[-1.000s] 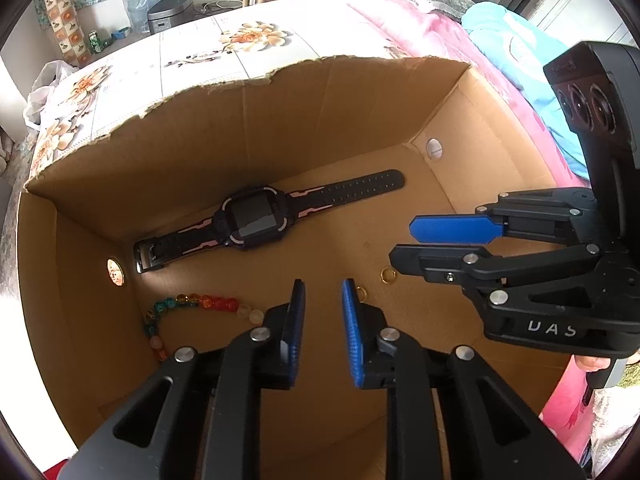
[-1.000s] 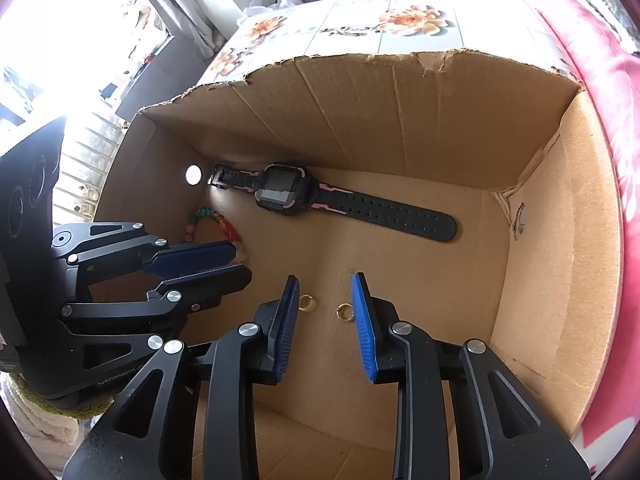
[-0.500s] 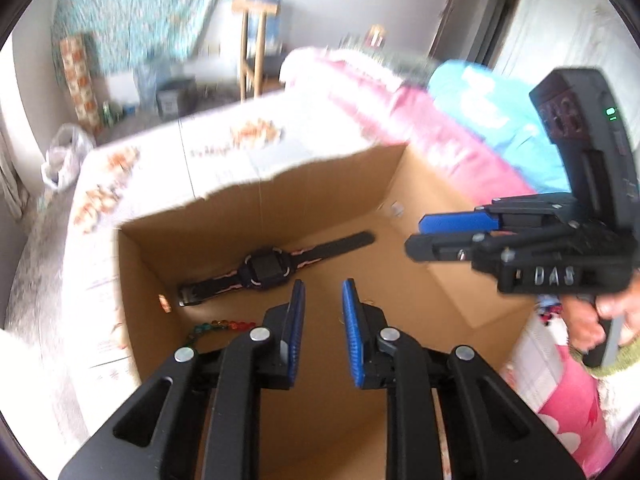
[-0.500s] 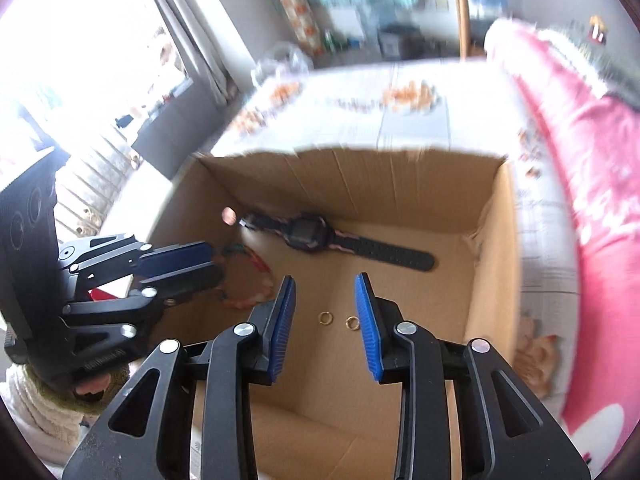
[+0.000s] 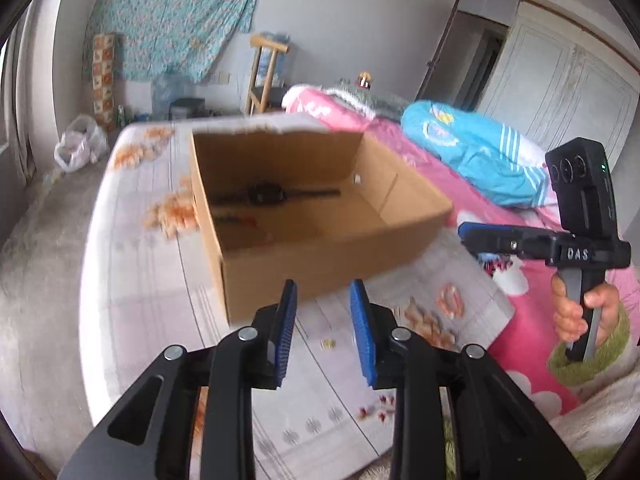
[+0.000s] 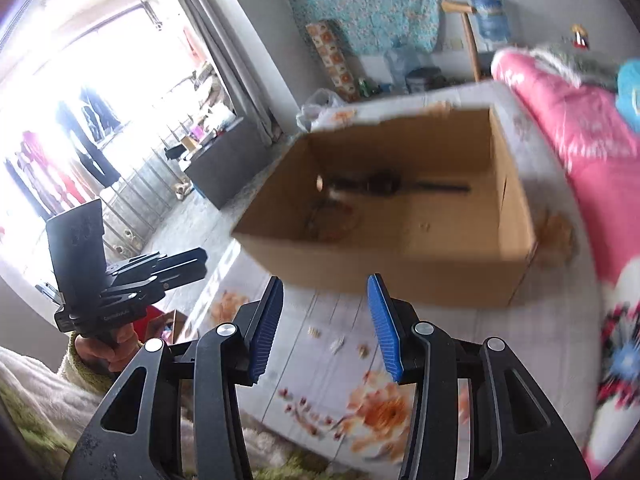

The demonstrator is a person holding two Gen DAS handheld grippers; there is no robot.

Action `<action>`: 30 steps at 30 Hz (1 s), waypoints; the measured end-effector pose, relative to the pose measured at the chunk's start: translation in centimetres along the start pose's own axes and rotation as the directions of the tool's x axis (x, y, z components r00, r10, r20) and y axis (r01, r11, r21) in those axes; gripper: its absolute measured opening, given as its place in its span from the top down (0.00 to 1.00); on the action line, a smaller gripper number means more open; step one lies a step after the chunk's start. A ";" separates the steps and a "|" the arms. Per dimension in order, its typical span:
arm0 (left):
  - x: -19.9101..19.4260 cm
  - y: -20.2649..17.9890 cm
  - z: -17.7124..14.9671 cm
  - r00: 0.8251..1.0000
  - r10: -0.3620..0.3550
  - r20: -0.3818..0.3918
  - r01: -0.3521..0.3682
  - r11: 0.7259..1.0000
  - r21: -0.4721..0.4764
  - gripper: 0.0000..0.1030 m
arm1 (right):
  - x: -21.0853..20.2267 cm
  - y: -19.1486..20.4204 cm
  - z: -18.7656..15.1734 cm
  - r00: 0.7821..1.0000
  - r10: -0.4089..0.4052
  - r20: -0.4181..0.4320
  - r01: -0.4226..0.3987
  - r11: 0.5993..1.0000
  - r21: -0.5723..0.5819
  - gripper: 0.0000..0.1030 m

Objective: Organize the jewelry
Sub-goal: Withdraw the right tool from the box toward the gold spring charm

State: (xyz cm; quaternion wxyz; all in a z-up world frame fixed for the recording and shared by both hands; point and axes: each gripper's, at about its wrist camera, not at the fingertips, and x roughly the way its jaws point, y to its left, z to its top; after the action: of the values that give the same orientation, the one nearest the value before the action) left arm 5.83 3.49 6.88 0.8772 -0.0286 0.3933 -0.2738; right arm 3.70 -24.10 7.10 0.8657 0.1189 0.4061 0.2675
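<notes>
The open brown cardboard box [image 5: 320, 216] rests on the floral-printed bed sheet [image 5: 152, 288]. Inside, the black wristwatch [image 5: 266, 194] lies along the far wall, with the multicoloured bead bracelet [image 6: 332, 220] nearer the front. The left gripper [image 5: 323, 328] and right gripper [image 6: 325, 320] are both in front of the box; their jaws have just been opening, with nothing between them. 3 small pale items [image 6: 338, 340], blurred, lie on the sheet.

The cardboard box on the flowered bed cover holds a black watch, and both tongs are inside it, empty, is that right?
Not quite: both tongs are outside the cardboard box, short of its near wall. The left wrist view shows the left tongs empty, the right wrist view the right tongs empty. The black watch lies inside.
</notes>
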 end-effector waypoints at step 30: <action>12.8 -4.1 -4.8 0.965 0.206 -0.159 -0.162 0.954 0.251 0.85 | 6.1 0.0 -6.3 0.994 -0.097 -0.059 0.101 0.993 0.066 0.67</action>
State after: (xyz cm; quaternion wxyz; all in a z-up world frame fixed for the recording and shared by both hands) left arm 7.49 -5.62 -3.96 0.8561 0.1381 0.4382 -0.2367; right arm 2.08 -20.75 -0.89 0.8616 0.1210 0.4444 0.2135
